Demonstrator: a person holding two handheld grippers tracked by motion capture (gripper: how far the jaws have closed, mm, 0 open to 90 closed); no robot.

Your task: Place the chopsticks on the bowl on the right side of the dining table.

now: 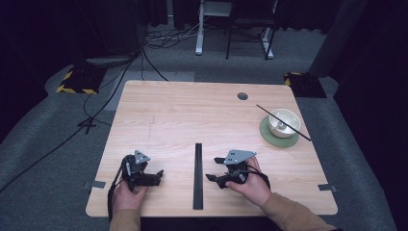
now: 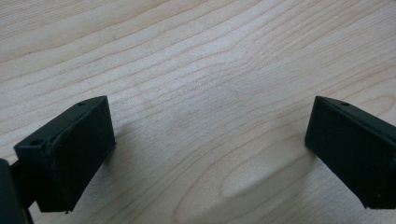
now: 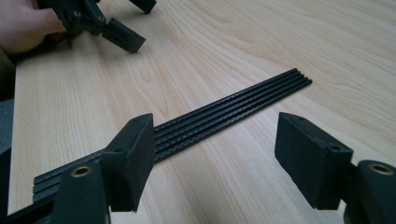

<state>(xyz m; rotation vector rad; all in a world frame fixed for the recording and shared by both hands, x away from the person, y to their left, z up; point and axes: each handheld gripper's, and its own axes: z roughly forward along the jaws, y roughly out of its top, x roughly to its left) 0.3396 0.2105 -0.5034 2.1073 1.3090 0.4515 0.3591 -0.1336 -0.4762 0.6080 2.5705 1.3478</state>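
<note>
A bundle of several thin black rods point(image 1: 197, 175) lies flat at the middle of the wooden table point(image 1: 192, 110), running from the front edge away from me. My right gripper point(image 1: 214, 169) sits just right of it, pointing left at it, jaws open. In the right gripper view the rods point(image 3: 243, 100) cross diagonally just past the open right gripper point(image 3: 215, 126), with nothing between the pads. My left gripper point(image 1: 159, 175) rests left of the rods, open. Bare wood shows between the jaws of the left gripper point(image 2: 210, 116).
At the right of the table a white bowl point(image 1: 284, 122) stands on a green coaster point(image 1: 265, 134), with one black rod point(image 1: 300, 134) lying across its rim. A round hole point(image 1: 242, 96) is near the far edge. Cables and desk legs point(image 1: 198, 33) lie beyond the table.
</note>
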